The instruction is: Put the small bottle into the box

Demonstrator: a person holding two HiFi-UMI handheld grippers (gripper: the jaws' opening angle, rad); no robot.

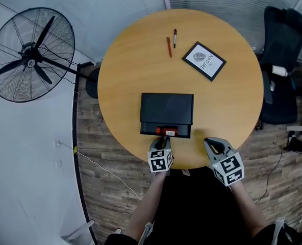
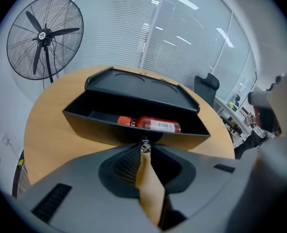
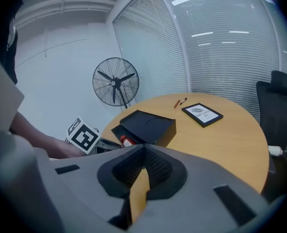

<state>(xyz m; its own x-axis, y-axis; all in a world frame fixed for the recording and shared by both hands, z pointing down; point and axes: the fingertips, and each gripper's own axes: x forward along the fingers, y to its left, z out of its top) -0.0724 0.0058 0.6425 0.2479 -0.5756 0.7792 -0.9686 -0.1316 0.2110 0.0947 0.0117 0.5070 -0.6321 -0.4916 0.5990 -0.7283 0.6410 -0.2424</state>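
A black box stands on the round wooden table, with its drawer slid out toward me. The small red bottle lies on its side inside the drawer. My left gripper is at the drawer's front wall, its jaws pinched on the small metal knob there. My right gripper hovers at the table's near edge, right of the box, shut and empty. In the right gripper view the box and the bottle show to the left.
A framed card lies at the far right of the table, with two pens beside it. A standing fan is left of the table and an office chair is on the right.
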